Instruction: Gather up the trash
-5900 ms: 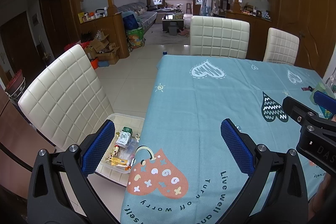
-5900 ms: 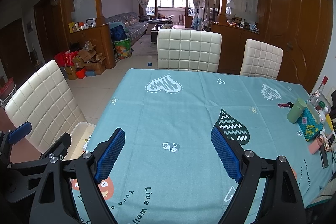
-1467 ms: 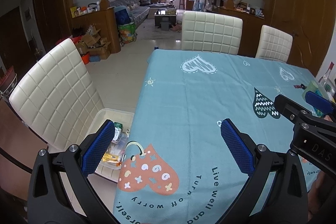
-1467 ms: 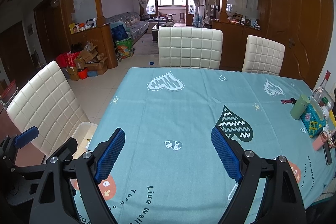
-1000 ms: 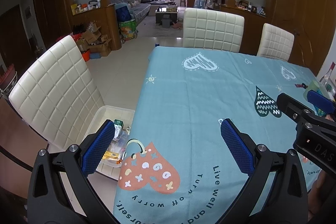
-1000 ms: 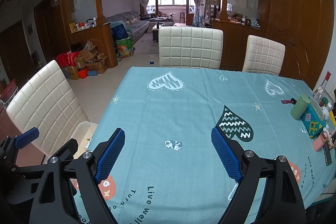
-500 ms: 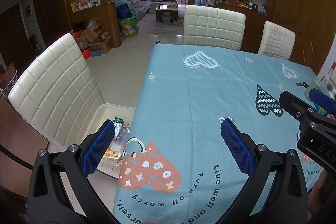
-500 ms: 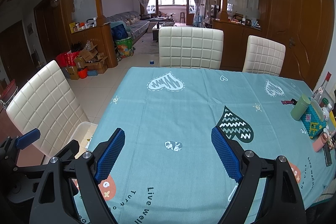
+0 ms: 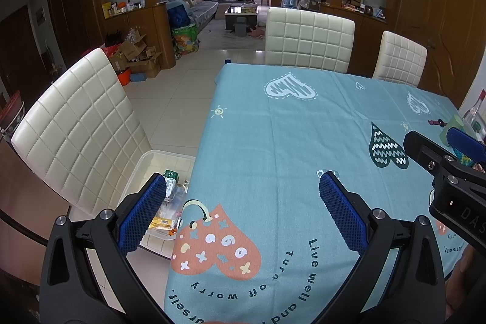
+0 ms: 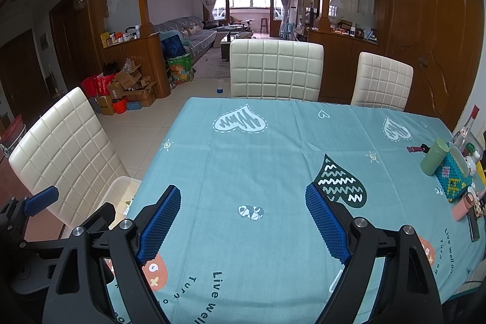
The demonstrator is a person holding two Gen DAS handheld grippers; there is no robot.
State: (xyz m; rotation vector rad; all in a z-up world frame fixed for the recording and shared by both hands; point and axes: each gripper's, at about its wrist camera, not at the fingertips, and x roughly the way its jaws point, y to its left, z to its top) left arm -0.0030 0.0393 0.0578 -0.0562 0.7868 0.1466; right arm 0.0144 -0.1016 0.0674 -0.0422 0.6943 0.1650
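Observation:
A clear plastic bin point(image 9: 170, 157) stands on the floor beside the table's left edge, with wrappers and a green-capped carton point(image 9: 170, 176) in it. It shows partly in the right wrist view point(image 10: 118, 190). My left gripper point(image 9: 243, 202) is open and empty above the table's near left corner. My right gripper point(image 10: 243, 217) is open and empty above the table's near middle. The table with its blue heart-print cloth point(image 9: 297, 135) bears no loose trash in front of me.
A white quilted chair point(image 9: 79, 123) stands left of the bin. Two more chairs point(image 10: 275, 69) stand at the far side. A green cup point(image 10: 432, 161), a beaded box, a bottle and small items crowd the table's right edge. Boxes sit on the floor far left.
Both grippers stay open and empty. The left view has drifted slightly, the bin sitting a little lower and closer. The right gripper has hardly moved.

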